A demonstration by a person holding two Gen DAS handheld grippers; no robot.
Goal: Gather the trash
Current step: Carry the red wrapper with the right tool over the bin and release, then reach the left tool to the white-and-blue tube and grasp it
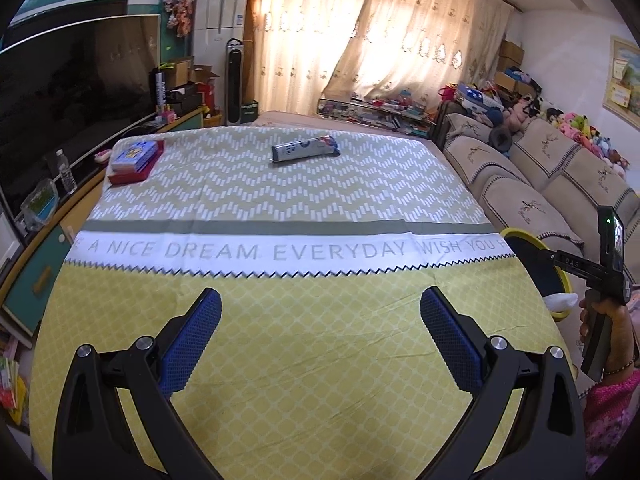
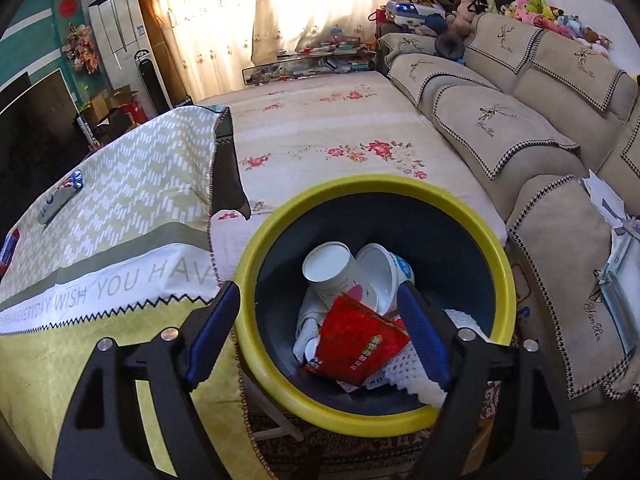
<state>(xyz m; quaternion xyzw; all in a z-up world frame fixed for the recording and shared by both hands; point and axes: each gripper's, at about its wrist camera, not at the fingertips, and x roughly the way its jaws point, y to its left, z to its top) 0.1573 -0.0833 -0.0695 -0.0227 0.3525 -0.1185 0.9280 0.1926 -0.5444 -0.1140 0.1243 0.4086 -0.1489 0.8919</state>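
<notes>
A blue-and-grey tube [image 1: 304,148] lies on the far middle of the cloth-covered table [image 1: 280,360]; it also shows at the left edge of the right wrist view, tube [image 2: 60,200]. My left gripper [image 1: 320,332] hovers open over the yellow cloth with nothing between its blue pads. My right gripper [image 2: 318,288] stands open above the yellow-rimmed bin [image 2: 360,184], which sits past the table's right edge. Inside lie a paper cup [image 2: 336,272], a white bowl [image 2: 384,276], a red packet [image 2: 356,344] and white foam netting [image 2: 416,372] beside the right finger; whether they touch I cannot tell.
A red box [image 1: 136,160] with a blue-and-white pack on top rests at the table's far left corner. A beige sofa [image 2: 520,120] runs along the right, behind the bin [image 1: 516,234]. A hand [image 1: 612,316] holds the right gripper's handle. A TV cabinet flanks the left.
</notes>
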